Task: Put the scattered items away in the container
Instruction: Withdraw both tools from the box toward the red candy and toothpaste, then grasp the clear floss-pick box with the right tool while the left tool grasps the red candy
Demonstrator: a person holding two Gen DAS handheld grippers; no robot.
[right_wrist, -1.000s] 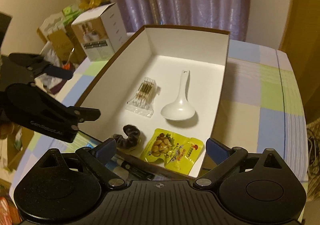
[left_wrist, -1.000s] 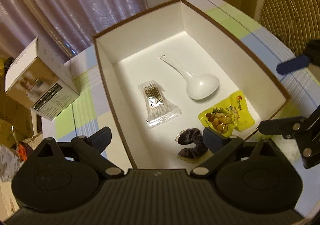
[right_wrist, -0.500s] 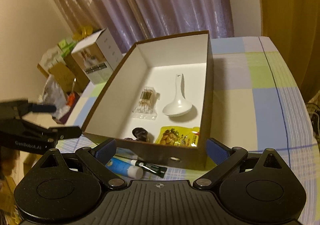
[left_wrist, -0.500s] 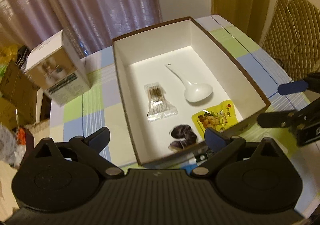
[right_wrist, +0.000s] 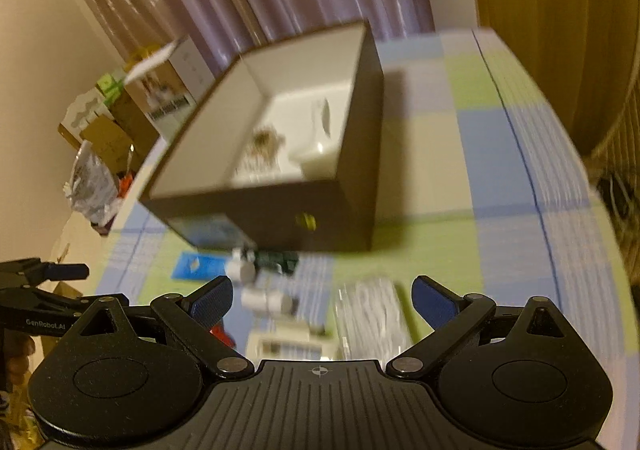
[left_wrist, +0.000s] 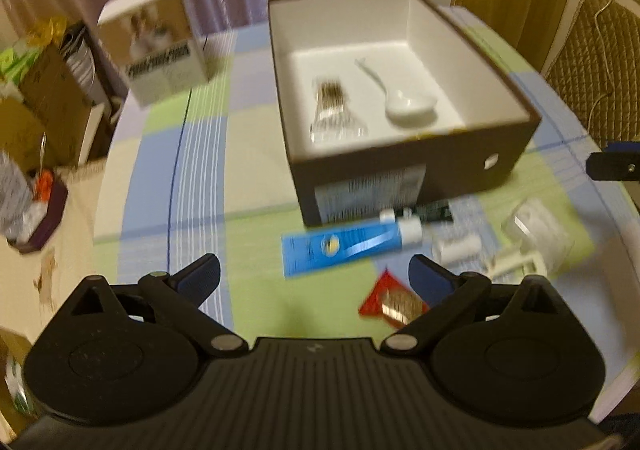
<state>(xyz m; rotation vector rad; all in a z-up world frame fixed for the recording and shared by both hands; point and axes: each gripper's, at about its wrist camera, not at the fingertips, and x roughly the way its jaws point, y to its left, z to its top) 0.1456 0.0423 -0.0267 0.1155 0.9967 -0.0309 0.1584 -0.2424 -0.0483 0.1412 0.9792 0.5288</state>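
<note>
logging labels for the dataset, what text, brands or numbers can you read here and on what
"GenRobot.AI": on the black left gripper, seen from the right wrist view.
Black band on the white cardboard carton: blurred, unreadable.
Label on the brown open box's front wall: blurred, unreadable.
Blue tube, red packet: print blurred, unreadable.

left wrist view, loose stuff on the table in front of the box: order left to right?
blue tube → red packet → small white bottle → clear plastic pack
</note>
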